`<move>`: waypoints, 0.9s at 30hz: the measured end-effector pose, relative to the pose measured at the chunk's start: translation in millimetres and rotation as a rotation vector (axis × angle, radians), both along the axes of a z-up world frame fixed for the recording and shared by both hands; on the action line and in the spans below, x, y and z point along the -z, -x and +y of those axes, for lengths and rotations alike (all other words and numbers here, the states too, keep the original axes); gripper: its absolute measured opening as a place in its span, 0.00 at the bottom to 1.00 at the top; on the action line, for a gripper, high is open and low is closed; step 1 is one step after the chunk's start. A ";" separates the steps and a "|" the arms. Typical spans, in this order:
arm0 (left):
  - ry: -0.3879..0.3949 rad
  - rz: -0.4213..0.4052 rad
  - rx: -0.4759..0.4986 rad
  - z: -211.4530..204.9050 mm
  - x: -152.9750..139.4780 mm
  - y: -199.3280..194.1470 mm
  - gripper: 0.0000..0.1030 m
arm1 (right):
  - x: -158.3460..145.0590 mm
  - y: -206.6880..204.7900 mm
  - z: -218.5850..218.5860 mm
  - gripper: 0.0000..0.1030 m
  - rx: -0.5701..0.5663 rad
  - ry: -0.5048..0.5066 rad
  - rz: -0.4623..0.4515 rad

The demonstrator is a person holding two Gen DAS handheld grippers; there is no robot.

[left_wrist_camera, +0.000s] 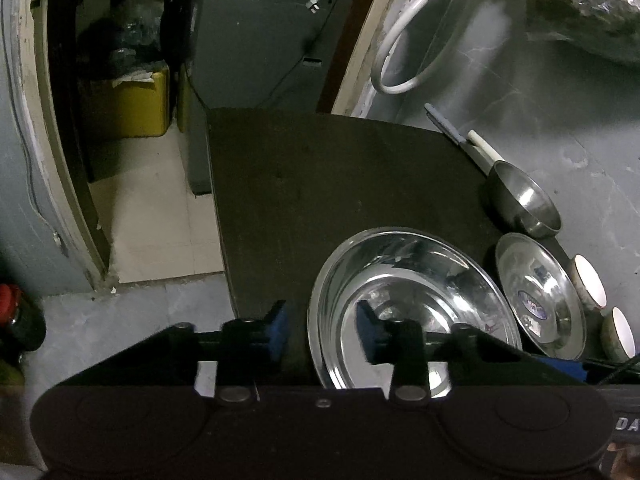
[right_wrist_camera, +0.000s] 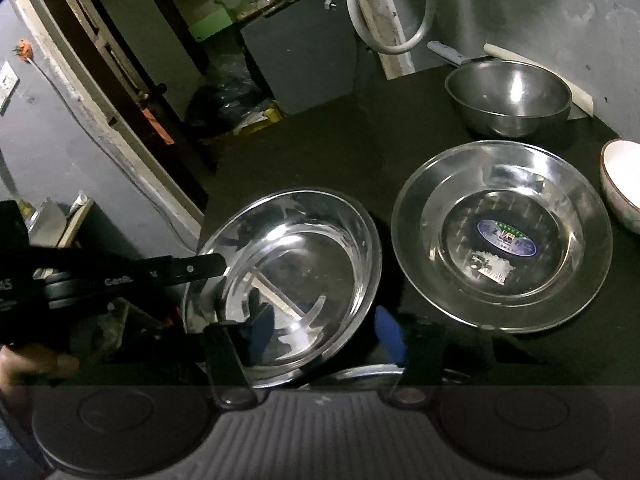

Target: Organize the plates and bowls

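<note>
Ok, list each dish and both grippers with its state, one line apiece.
Left gripper: open, jaws astride the near plate's rim.
Right gripper: open, straddling the same plate's edge.
Near steel plate: upright, empty.
Stickered steel plate: flat on the table, empty, label inside.
Steel bowl: upright, empty.
White bowl: upright, partly out of frame.

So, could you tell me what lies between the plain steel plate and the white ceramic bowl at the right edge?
In the right wrist view, the stickered steel plate lies between the plain steel plate and white ceramic bowl.
</note>
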State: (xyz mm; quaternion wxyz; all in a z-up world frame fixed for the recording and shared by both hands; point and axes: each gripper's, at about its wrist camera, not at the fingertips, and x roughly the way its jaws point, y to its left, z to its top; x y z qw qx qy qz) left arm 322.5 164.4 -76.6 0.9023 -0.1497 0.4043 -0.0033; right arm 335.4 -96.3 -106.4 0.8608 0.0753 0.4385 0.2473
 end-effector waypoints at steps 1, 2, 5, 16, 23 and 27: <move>0.001 0.007 0.000 0.3 0.8 -1.0 0.24 | 1.1 -0.4 1.2 0.53 0.002 0.003 0.000; 0.006 0.013 0.003 0.5 1.7 -1.8 0.17 | 1.7 -1.1 1.7 0.50 0.005 0.006 0.000; 0.031 0.009 0.006 2.4 3.0 -0.1 0.17 | 3.2 -0.5 3.5 0.49 0.019 0.012 -0.001; 0.006 0.002 -0.055 3.8 2.6 13.3 0.09 | -0.4 7.7 9.7 0.21 0.018 0.074 -0.077; -0.022 -0.039 -0.085 -1.4 -14.2 34.9 0.09 | -12.4 21.1 8.7 0.20 -0.024 0.066 -0.125; -0.022 -0.079 -0.082 -14.6 -33.2 48.0 0.09 | -28.6 33.3 -5.3 0.20 -0.040 0.068 -0.175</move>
